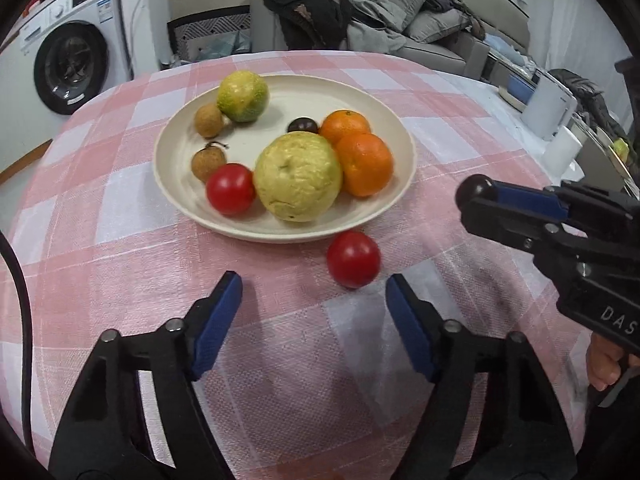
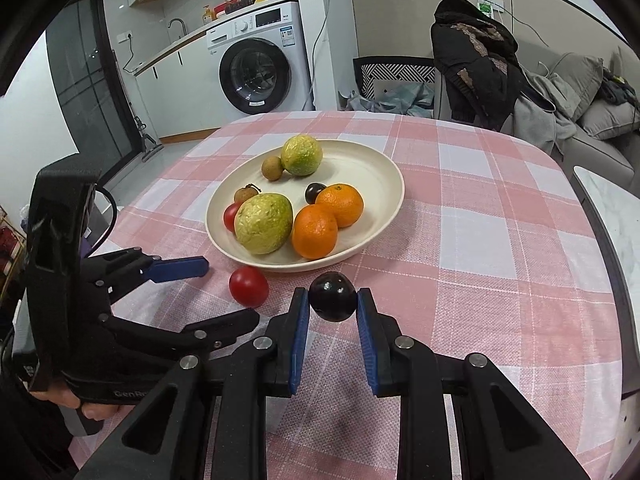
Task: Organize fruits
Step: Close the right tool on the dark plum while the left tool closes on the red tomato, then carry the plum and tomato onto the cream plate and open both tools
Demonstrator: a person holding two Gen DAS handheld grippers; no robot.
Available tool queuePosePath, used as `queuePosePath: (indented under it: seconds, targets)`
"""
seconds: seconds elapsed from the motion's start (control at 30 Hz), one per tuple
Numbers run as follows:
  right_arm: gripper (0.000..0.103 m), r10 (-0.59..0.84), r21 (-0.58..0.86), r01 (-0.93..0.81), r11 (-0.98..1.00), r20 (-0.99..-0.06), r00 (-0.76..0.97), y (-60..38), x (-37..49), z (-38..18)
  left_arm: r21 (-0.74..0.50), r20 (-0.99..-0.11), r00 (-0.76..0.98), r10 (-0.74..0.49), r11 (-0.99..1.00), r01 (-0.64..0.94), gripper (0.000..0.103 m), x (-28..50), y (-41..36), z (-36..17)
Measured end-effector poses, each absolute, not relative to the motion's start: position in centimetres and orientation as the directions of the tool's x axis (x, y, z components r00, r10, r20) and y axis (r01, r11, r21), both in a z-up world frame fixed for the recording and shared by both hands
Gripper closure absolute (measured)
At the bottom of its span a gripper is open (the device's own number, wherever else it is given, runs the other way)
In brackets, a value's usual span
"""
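Note:
A cream plate on the pink checked tablecloth holds a large yellow-green fruit, two oranges, a red tomato, two brown longans, a green citrus and a small dark plum. A second red tomato lies on the cloth just in front of the plate. My left gripper is open, and this tomato sits just beyond its fingertips, toward the right pad. My right gripper is shut on a dark plum, held above the cloth near the plate's front rim.
Beyond the table's far edge stand a washing machine, a chair draped with a dark jacket and a grey sofa. A white appliance sits off the table's right side. A hand grips the left gripper's handle.

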State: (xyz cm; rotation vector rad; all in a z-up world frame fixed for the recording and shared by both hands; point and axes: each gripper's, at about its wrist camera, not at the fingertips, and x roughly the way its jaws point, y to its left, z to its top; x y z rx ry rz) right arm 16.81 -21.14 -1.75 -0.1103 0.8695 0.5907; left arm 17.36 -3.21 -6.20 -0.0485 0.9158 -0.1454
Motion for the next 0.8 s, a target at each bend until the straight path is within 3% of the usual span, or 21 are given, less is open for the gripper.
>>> queuePosePath:
  seconds: [0.4,0.8]
  targets:
    - [0.078,0.448,0.152,-0.517,0.842,-0.732,0.514,-22.0,16.9,-1.0,-0.111,-0.779,0.603,-0.175,0.984,0.142,0.077,17.9,-4.4,-6.0]
    - [0.078,0.447,0.156,-0.513,0.844,-0.732,0.514,-22.2,17.0,-1.1,-0.106,-0.760,0.620,-0.194,0.979,0.176,0.079,17.0,-4.2,-5.3]
